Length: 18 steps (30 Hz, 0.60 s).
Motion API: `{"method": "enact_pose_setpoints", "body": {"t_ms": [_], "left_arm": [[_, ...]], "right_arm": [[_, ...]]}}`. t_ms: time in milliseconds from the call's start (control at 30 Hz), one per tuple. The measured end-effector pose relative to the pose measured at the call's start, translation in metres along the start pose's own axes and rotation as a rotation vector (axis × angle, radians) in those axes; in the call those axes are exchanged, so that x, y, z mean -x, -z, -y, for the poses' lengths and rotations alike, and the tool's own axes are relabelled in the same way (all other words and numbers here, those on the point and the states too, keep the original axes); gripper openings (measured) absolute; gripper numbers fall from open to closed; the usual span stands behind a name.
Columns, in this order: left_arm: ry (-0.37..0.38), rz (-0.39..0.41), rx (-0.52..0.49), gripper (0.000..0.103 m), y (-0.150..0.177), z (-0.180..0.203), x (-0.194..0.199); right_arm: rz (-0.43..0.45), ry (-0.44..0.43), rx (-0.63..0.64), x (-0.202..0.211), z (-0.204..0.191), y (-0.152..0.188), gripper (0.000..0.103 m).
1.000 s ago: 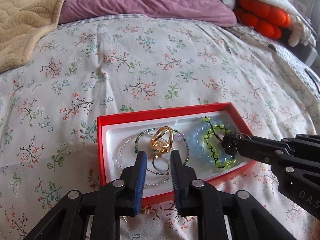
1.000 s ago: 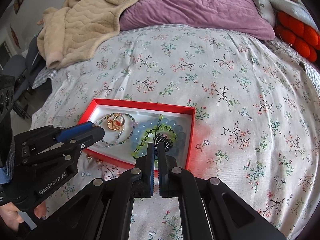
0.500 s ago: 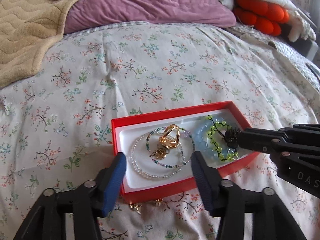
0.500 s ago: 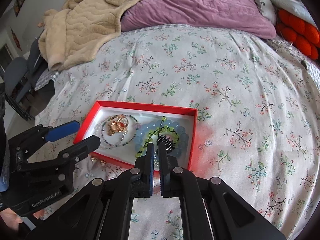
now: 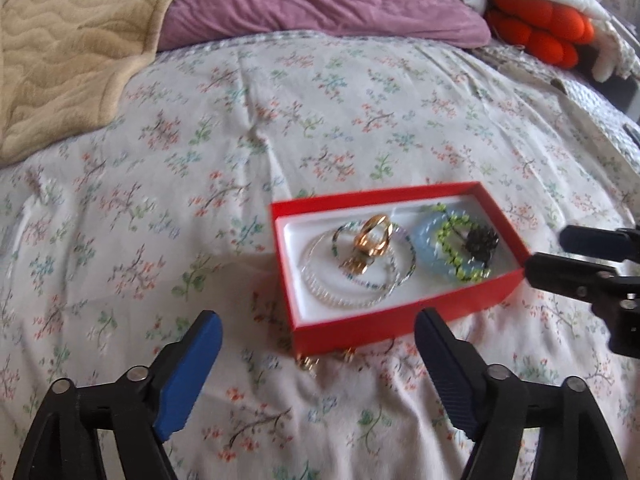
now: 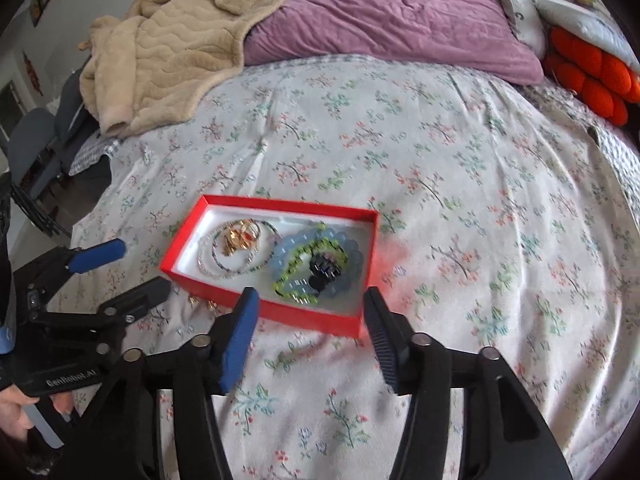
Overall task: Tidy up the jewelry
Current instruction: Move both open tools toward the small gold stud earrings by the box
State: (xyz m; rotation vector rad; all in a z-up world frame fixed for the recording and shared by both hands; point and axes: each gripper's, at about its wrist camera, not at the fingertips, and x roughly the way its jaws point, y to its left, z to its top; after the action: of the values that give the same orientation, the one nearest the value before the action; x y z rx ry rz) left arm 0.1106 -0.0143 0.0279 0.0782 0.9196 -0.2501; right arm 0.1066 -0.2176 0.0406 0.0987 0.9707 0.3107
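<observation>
A red box (image 5: 400,326) with a white lining lies on the floral bedspread. In it are gold rings (image 5: 374,236), a clear bead bracelet (image 5: 344,298), a pale blue bracelet (image 5: 428,240), a green bead bracelet (image 5: 450,258) and a black beaded piece (image 5: 480,240). Small gold earrings (image 5: 308,362) lie on the cloth before the box's near wall. My left gripper (image 5: 318,320) hovers short of the box, jaws opening, nothing between them. My right gripper (image 6: 310,294) stands just off the box's right end (image 6: 304,316), its jaws opening and holding nothing. Each shows in the other view: right gripper (image 5: 546,250), left gripper (image 6: 142,266).
A beige quilted blanket (image 6: 168,56) and a purple pillow (image 6: 400,12) lie at the far end of the bed. Orange cushions (image 6: 592,72) sit at the far right. A grey chair (image 6: 32,148) stands off the bed's left edge. A hand (image 6: 16,412) holds the left gripper.
Both grippers went from nearly shut to wide apart and drew back a little from the box. The right gripper let go of the black beaded piece, which now lies on the blue bracelet.
</observation>
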Motion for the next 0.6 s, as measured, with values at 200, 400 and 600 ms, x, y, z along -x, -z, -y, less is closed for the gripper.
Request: {"method": "enact_pose_setpoints", "body": {"t_ms": [200, 400, 600], "left_arm": [[-0.011, -0.033, 0.036, 0.093, 0.012, -0.008, 0.007], [-0.031, -0.081, 0.058, 0.098, 0.025, -0.013, 0.009], [-0.053, -0.114, 0.057, 0.098, 0.038, -0.018, 0.006]], "right_arm": [[-0.061, 0.019, -0.058, 0.008, 0.008, 0.014, 0.068], [-0.105, 0.04, -0.073, 0.009, 0.009, 0.029, 0.081], [-0.134, 0.061, -0.062, 0.004, 0.007, 0.042, 0.084]]}}
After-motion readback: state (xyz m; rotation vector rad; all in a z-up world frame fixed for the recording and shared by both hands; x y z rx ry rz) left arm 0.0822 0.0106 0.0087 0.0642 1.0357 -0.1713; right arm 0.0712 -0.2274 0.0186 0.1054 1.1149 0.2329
